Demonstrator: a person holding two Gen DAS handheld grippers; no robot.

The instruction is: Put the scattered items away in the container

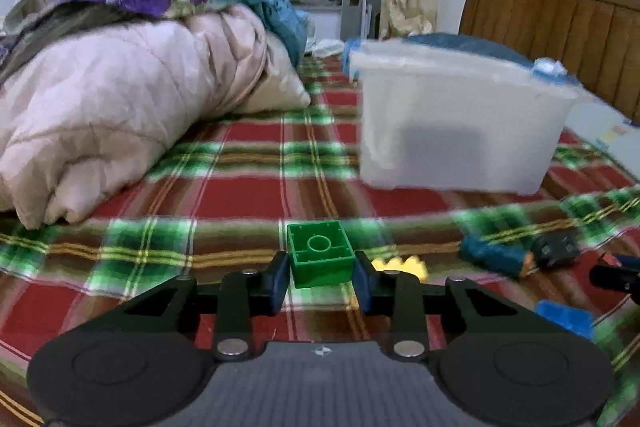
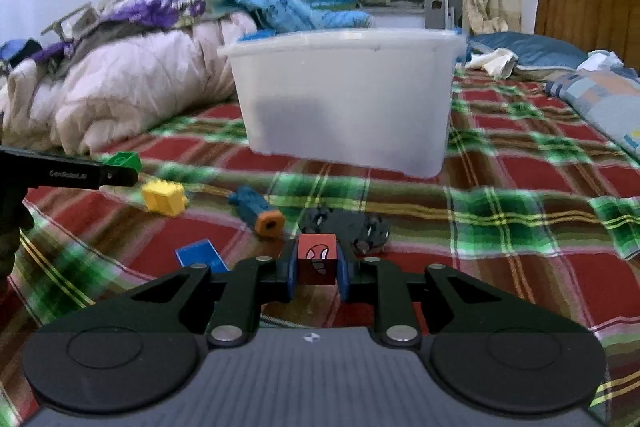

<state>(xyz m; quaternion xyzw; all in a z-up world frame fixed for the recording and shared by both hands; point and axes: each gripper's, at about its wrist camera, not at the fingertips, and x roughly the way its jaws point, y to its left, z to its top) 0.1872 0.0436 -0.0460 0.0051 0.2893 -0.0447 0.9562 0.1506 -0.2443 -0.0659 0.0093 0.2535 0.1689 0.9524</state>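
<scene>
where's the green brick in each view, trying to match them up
Left wrist: green brick at lower centre, clamped in the left gripper.
Right wrist: far left, at the tip of that gripper's finger.
Shared landmark: the white plastic tub behind.

Open bedspread [image 2: 520,187] before container [image 2: 344,99]

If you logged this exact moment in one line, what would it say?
left gripper: shut on green brick | right gripper: shut on red cube | tub: ahead on bed
</scene>
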